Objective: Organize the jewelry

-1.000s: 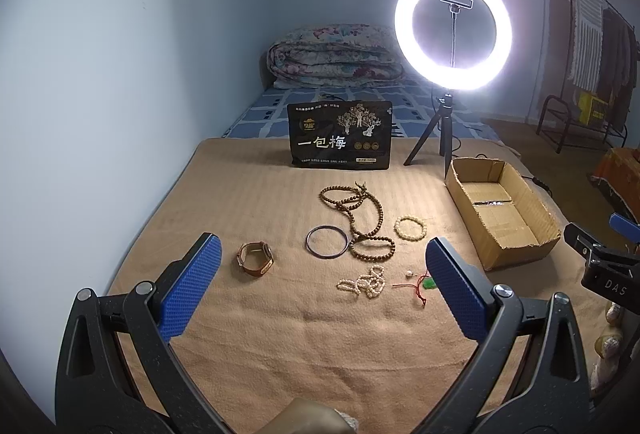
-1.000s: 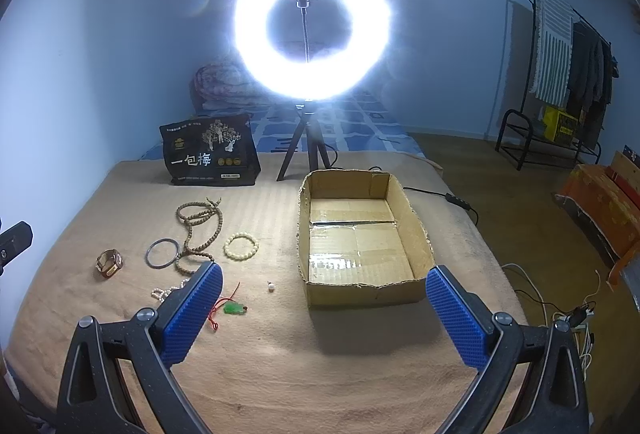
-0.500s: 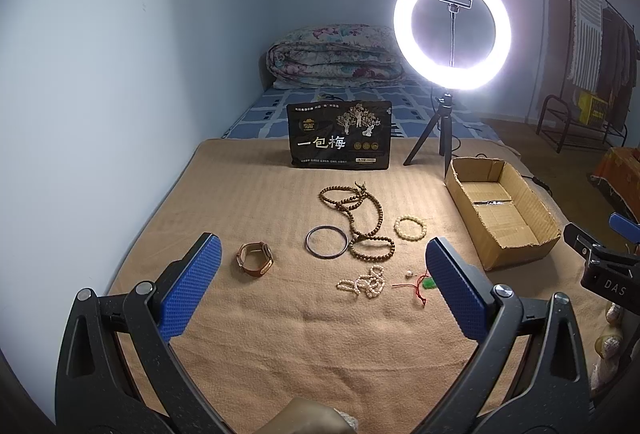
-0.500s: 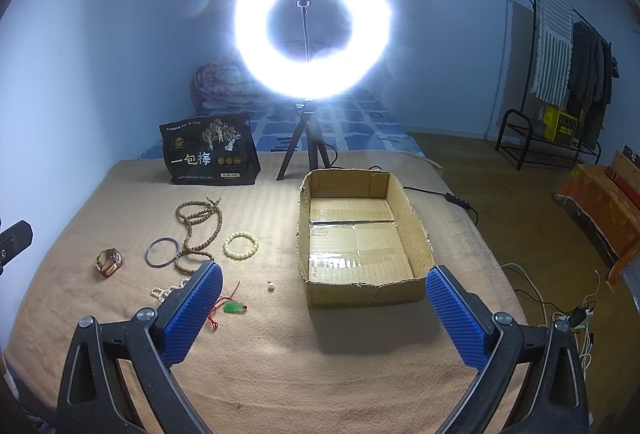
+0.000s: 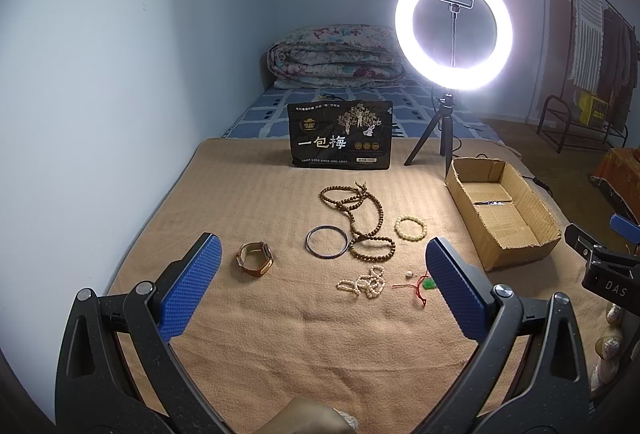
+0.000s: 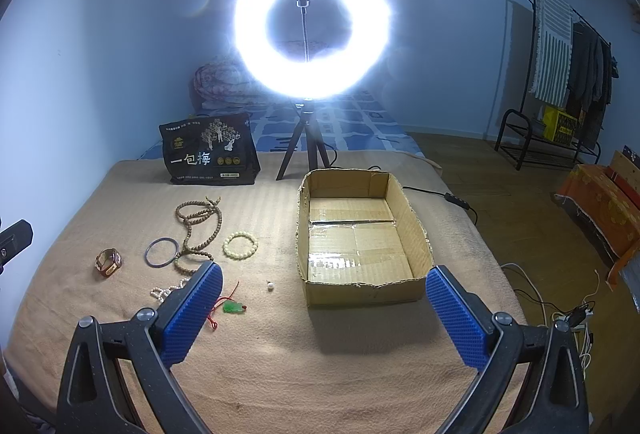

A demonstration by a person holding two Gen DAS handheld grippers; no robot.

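Jewelry lies spread on a tan blanket: a brown watch, a metal bangle, a long brown bead necklace, a pale bead bracelet, a white pearl string, a loose pearl and a green pendant on red cord. An open cardboard box stands empty to their right. My left gripper is open above the near blanket, short of the jewelry. My right gripper is open too, in front of the box, with nothing held.
A black snack bag stands upright behind the jewelry. A lit ring light on a tripod stands beside the box's far end. A folded quilt lies at the back. A clothes rack stands by the right wall.
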